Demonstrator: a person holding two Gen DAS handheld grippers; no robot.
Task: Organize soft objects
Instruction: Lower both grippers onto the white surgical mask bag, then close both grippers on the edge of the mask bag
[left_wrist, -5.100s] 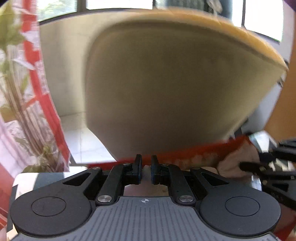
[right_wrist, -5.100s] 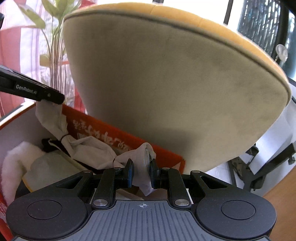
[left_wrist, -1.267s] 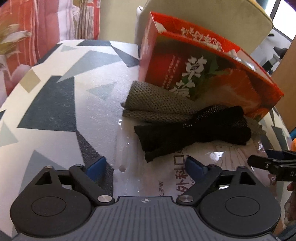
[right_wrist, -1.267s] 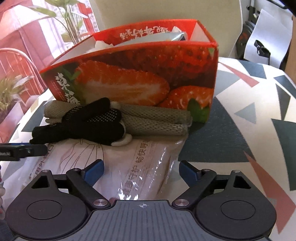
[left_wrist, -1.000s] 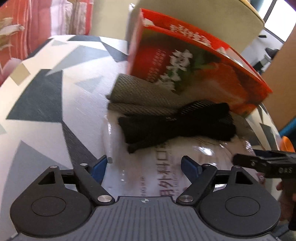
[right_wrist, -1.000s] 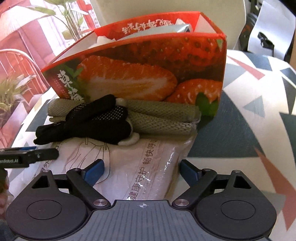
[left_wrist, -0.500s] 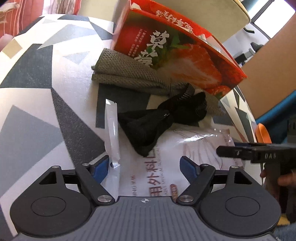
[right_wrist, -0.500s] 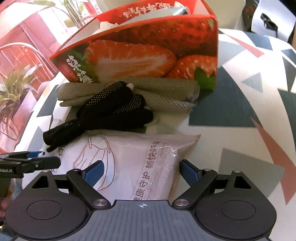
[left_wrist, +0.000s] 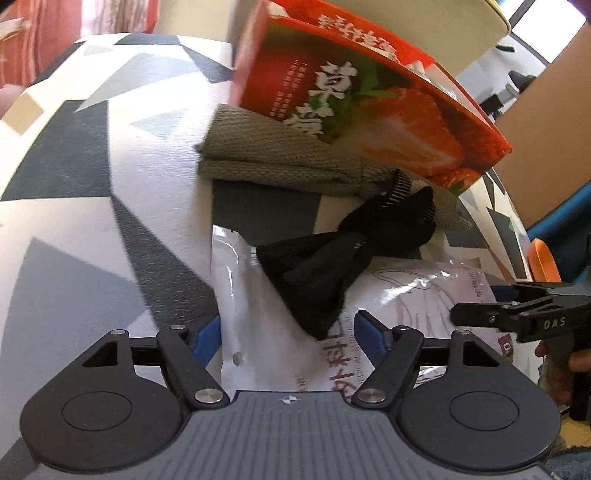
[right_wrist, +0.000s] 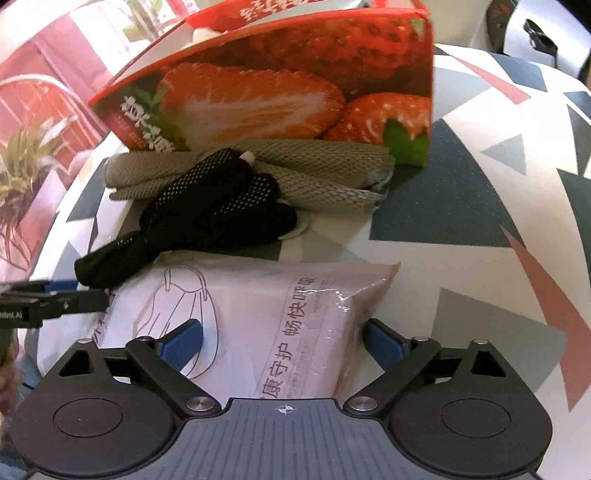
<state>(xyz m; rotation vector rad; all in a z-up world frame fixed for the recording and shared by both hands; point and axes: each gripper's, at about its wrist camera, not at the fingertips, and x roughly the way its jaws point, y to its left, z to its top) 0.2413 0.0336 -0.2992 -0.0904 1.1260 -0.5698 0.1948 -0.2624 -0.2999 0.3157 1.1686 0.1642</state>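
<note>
A clear plastic pack of face masks (right_wrist: 266, 314) lies flat on the patterned table; it also shows in the left wrist view (left_wrist: 258, 332). A black dotted glove (right_wrist: 207, 214) rests on its far edge and shows in the left wrist view (left_wrist: 332, 266). A grey-green mesh cloth (right_wrist: 314, 166) lies behind, against a red strawberry box (right_wrist: 277, 85). My left gripper (left_wrist: 291, 332) is open, straddling the pack's left end. My right gripper (right_wrist: 284, 341) is open, straddling the pack's right end.
The round table (right_wrist: 480, 221) has a white top with grey, dark and red triangles. The strawberry box (left_wrist: 369, 99) holds pale items. A chair back (left_wrist: 424, 18) stands behind it. An orange object (left_wrist: 541, 266) sits past the table's right edge.
Both grippers have closed in on the mask pack from either end and stay open. The views have shifted; the pack lies nearer me and the glove now overlaps only its far edge.
</note>
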